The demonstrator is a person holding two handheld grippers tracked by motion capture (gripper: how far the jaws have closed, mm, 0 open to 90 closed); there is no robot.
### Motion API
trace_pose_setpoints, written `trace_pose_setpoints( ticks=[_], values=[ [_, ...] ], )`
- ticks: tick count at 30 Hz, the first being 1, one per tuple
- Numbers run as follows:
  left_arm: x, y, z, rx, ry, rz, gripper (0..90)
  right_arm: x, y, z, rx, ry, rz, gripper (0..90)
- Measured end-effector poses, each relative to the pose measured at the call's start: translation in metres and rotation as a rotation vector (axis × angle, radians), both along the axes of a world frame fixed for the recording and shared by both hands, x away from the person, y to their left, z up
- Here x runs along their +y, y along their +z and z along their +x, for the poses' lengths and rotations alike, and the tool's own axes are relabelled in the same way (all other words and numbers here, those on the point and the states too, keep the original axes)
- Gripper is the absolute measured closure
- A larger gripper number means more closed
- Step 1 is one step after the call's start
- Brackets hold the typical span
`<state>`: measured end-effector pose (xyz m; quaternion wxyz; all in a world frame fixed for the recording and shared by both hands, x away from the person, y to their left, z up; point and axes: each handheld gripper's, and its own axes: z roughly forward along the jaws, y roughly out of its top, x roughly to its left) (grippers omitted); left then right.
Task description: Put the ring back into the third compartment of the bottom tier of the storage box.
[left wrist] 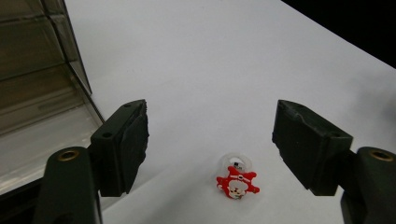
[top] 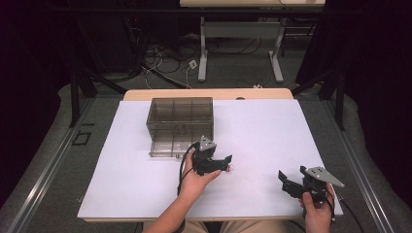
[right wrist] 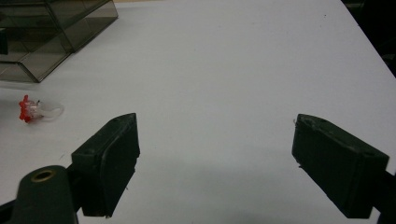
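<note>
The left gripper (left wrist: 210, 149), jaws apart and empty, straddles the small red-and-clear plastic ring (left wrist: 236, 178) lying on the white bench (left wrist: 224, 60) beside the smoky transparent drawer box (left wrist: 37, 70), apparently about to pinch it; the right gripper (right wrist: 215, 158) waits open.

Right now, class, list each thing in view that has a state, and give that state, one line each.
Left hand-held gripper: open, jaws either side of the ring, not touching it.
Right hand-held gripper: open, nothing between its jaws.
Red toy ring: lying free on the white table.
Smoky clear box: bottom drawer pulled out.
</note>
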<state>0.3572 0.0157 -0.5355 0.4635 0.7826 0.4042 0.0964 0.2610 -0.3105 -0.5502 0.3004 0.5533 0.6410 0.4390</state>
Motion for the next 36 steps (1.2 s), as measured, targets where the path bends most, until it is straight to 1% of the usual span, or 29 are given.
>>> trace_pose_setpoints(
  ticks=[4, 5, 7, 8, 10, 11, 12, 13, 14, 15, 17, 19, 21, 22, 26, 28, 30, 31, 32, 36],
  values=[
    [-0.001, -0.004, 0.0, 0.016, -0.004, 0.0, 29.1, 0.0, 0.0, 0.0, 0.001, 0.004, -0.002, 14.5],
    [-0.002, -0.005, 0.0, 0.028, -0.003, -0.006, 29.1, 0.0, 0.0, 0.0, 0.001, 0.004, -0.002, 14.5],
    [-0.003, -0.008, 0.0, 0.034, -0.007, 0.003, 30.4, 0.0, 0.0, 0.0, 0.007, 0.006, 0.001, 14.5],
    [-0.004, -0.01, 0.0, 0.049, -0.015, 0.003, 31.5, 0.0, 0.0, 0.0, 0.004, 0.002, 0.0, 14.5],
    [-0.007, -0.013, -0.001, 0.054, -0.013, 0.001, 33.2, 0.0, 0.0, 0.0, 0.005, 0.003, 0.0, 14.5],
    [-0.007, -0.013, -0.001, 0.065, -0.021, 0.006, 33.7, 0.0, 0.0, 0.0, 0.013, 0.003, -0.004, 14.5],
    [-0.007, -0.013, -0.001, 0.065, -0.021, 0.006, 34.1, 0.0, 0.0, 0.0, 0.013, 0.003, -0.004, 14.5],
    [-0.008, -0.015, -0.001, 0.057, -0.018, 0.011, 34.1, 0.0, 0.0, 0.0, 0.011, 0.003, -0.004, 14.5],
    [-0.009, -0.016, -0.001, 0.072, -0.016, 0.008, 37.3, 0.0, 0.0, 0.0, 0.012, 0.004, -0.005, 14.5],
    [-0.009, -0.017, -0.002, 0.078, -0.022, 0.017, 37.9, 0.0, 0.0, 0.0, 0.013, 0.004, -0.004, 14.5],
    [-0.009, -0.017, -0.001, 0.073, -0.028, 0.023, 37.9, 0.0, 0.0, 0.0, 0.012, 0.005, -0.006, 14.5],
    [-0.01, -0.018, -0.002, 0.087, -0.024, 0.014, 39.6, 0.0, 0.0, 0.0, 0.014, 0.003, -0.003, 14.5],
    [-0.01, -0.019, -0.001, 0.09, -0.031, 0.018, 41.8, 0.0, 0.001, 0.0, 0.019, 0.003, -0.006, 14.5],
    [-0.01, -0.019, -0.002, 0.098, -0.036, 0.027, 43.1, 0.0, 0.001, 0.0, 0.02, 0.004, -0.006, 14.5],
    [-0.012, -0.02, -0.003, 0.118, -0.03, 0.022, 45.1, 0.001, 0.0, 0.0, 0.018, 0.005, 0.005, 14.5],
    [-0.012, -0.02, -0.003, 0.127, -0.037, 0.036, 47.2, 0.0, 0.001, 0.0, 0.025, 0.007, -0.003, 14.5],
    [-0.012, -0.021, -0.002, 0.128, -0.036, 0.037, 48.9, 0.0, 0.0, 0.0, 0.021, 0.009, 0.0, 14.6],
    [-0.012, -0.021, -0.003, 0.136, -0.034, 0.033, 48.9, 0.0, 0.0, 0.0, 0.021, 0.009, 0.0, 14.6],
    [-0.012, -0.021, -0.002, 0.137, -0.034, 0.031, 49.8, 0.0, 0.0, 0.0, 0.013, 0.013, 0.004, 14.6],
    [-0.013, -0.022, -0.001, 0.151, -0.032, 0.03, 53.7, 0.001, 0.0, 0.0, 0.018, 0.014, 0.003, 14.6]
  ],
)
